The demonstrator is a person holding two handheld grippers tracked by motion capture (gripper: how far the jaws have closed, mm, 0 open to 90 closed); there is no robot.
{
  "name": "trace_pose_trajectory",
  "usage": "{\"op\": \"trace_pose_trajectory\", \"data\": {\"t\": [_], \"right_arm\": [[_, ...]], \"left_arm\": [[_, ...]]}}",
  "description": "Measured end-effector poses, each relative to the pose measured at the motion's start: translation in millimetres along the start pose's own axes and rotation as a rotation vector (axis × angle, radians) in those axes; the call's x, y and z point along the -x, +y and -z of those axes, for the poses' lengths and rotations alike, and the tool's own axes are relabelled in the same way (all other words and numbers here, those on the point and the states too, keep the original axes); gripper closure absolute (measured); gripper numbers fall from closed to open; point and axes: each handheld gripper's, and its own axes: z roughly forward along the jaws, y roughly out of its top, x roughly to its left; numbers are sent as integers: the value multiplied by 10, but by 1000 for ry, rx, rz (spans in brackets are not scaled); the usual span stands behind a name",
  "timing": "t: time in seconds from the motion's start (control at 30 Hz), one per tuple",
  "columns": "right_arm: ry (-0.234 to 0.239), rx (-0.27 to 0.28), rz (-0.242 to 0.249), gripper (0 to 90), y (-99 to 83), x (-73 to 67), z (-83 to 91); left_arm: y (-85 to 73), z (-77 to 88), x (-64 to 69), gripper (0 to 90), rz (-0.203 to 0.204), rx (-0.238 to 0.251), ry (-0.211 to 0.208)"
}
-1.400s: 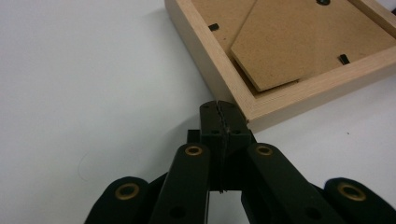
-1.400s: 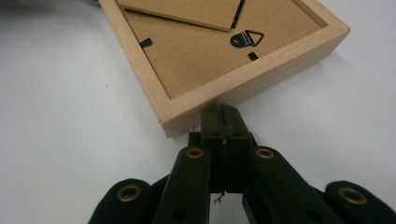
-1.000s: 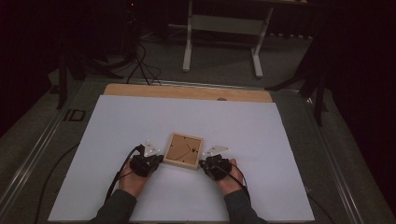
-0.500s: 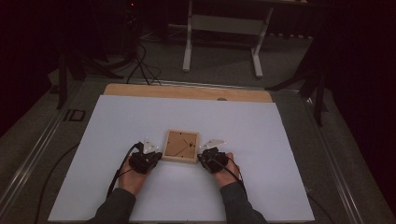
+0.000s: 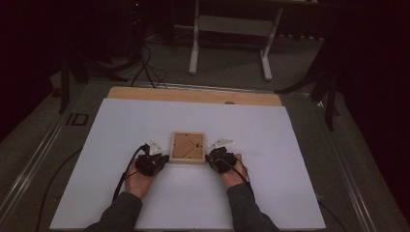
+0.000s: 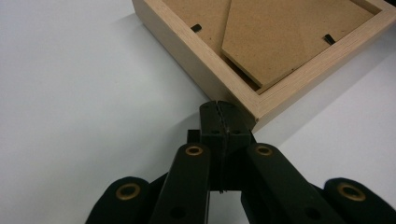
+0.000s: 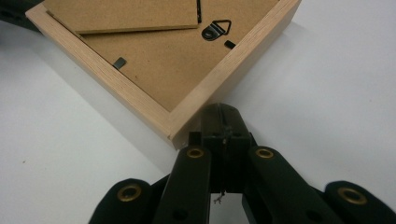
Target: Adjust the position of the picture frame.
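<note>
- Left gripper (image 6: 218,108): jaws pressed together, nothing between them. In the left gripper view the closed tips sit against the outer side of the picture frame (image 6: 261,51), just beside one of its corners, low on the white sheet.
- Right gripper (image 7: 222,116): jaws likewise pressed together and empty. In the right gripper view the closed tips meet the frame's wooden edge right at a corner.
- High view, grippers: the left gripper (image 5: 163,158) lies at 9 o'clock of the frame and the right gripper (image 5: 210,157) at 3 o'clock, both level with the frame's near corners. A hand backs each one: left hand (image 5: 140,178), right hand (image 5: 234,174), with dark sleeves entering from the bottom edge. A black cable trails from each gripper towards the person.
- Picture frame (image 5: 187,147): square, light wood, lying flat with its back upward, near the middle of the white sheet and towards the person's side. The brown backing board fills the recess.
- Frame back details: a folded stand panel (image 6: 289,37) lies on the board; a metal hanger loop (image 7: 215,29) and small dark retaining tabs (image 7: 119,61) sit by the inner rim.
- White sheet (image 5: 121,145): covers most of the table; a strip of wooden tabletop (image 5: 193,95) shows at 12 o'clock.
- Beyond the table: dark floor, loose cables (image 5: 145,67) at 11 o'clock, and a white stand (image 5: 231,29) at 12 o'clock.
</note>
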Motion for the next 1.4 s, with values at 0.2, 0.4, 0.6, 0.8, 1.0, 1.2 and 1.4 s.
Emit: {"op": "trace_pose_trajectory", "data": {"t": [0.2, 0.4, 0.6, 0.8, 1.0, 1.2, 1.4], "right_arm": [[-1, -1, 2, 899, -1, 20, 3], [-3, -2, 2, 899, -4, 35, 7], [1, 3, -5, 899, -12, 59, 8], [5, 48, 2, 898, 3, 95, 52], [-1, 95, 51, 898, 14, 13, 161], [4, 126, 94, 898, 26, -105, 207], [7, 146, 101, 898, 19, -145, 225]], "left_arm": [[19, -35, -11, 900, 7, 5, -3], [23, -33, 4, 900, -5, 0, -9], [22, -32, 11, 897, -16, 0, -13], [23, 25, -50, 796, 1, 16, -10], [33, 121, -100, 698, 29, 52, -26], [51, 214, -90, 609, 39, 86, -36], [70, 264, -66, 578, 34, 113, -47]]}}
